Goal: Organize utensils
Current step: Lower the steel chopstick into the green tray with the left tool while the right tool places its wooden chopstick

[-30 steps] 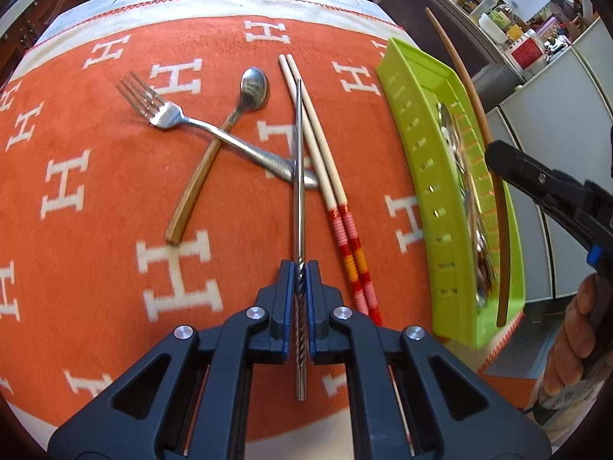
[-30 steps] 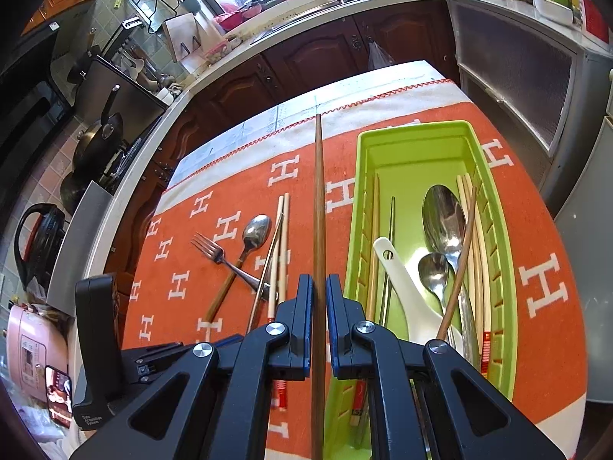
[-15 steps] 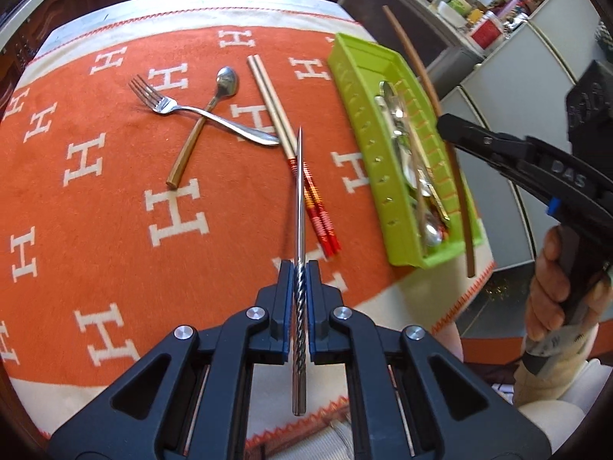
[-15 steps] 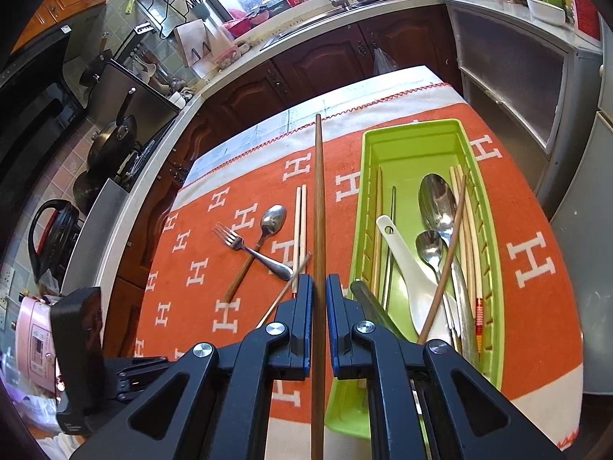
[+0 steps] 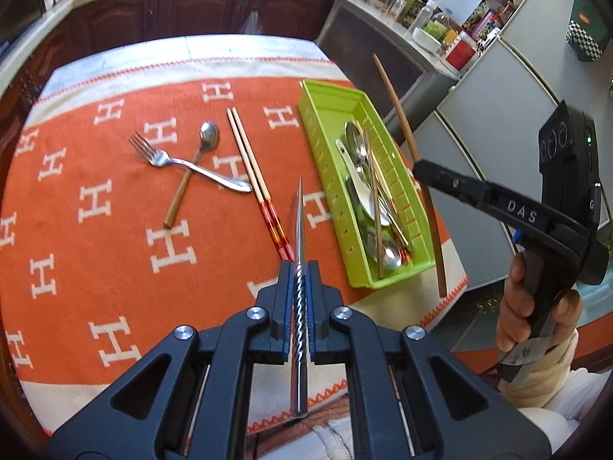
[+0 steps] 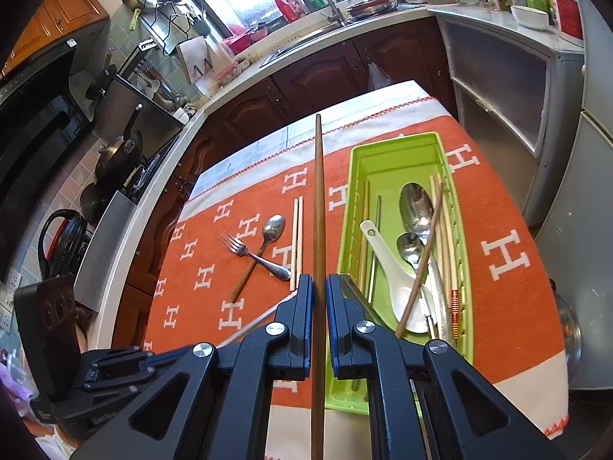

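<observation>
Left gripper [image 5: 299, 281]: jaws closed on the metal chopstick [image 5: 298, 230], tip toward 12 o'clock above the orange cloth [image 5: 115, 253]. Right gripper [image 6: 318, 295]: jaws closed on the wooden chopstick [image 6: 318, 207]. Green tray [image 6: 465, 268] at 2 o'clock; fork [image 5: 184, 161] on the worktop.

The metal chopstick [image 5: 299, 230] is bright, polished steel, its upper part cut with a spiral ridge. The brown chopstick [image 6: 318, 207] looks like smooth, matt wood. The tray [image 5: 329, 176] is glossy lime-green plastic with slotted walls. The tablecloth [image 5: 115, 253] is matt woven cloth, orange with cream letters and a stitched edge. The fork [image 5: 184, 161] is shiny metal; the small spoon [image 5: 199, 161] has a shiny metal bowl and a wood-like handle. The soup spoon [image 6: 387, 268] in the tray looks like glossy white ceramic or plastic.
</observation>
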### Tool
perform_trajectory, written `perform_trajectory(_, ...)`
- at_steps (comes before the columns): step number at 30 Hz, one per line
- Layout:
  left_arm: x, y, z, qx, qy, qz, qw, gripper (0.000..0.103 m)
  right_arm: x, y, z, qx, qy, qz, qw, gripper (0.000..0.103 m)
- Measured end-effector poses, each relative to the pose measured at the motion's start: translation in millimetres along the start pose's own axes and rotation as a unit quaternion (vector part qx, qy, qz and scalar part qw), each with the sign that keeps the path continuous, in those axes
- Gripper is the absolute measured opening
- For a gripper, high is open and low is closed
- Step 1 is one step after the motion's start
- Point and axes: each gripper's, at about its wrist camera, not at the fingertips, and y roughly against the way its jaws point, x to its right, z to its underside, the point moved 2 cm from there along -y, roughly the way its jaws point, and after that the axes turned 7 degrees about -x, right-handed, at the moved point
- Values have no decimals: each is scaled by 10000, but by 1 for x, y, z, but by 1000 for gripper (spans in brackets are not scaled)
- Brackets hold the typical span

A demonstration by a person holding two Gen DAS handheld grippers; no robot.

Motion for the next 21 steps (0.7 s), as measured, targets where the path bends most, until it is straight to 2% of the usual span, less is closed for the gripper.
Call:
perform_trajectory(4, 2, 1, -2, 100, -43, -197, 9997, 4, 6, 3, 2, 13, -57, 33, 10000, 7)
perform_trajectory(10, 8, 8, -13, 363, -72, -224, 9991, 4, 11, 8, -2, 98, -88, 136, 9998, 7)
perform_trajectory(17, 40, 32, -41, 946, -366, -156, 9947, 3, 39, -8, -3, -110, -369, 340, 9987, 7)
perform_trajectory(21, 64, 25, -62, 1073, -434, -128, 9932, 3, 63, -28, -5, -296, -574, 559, 9963, 7)
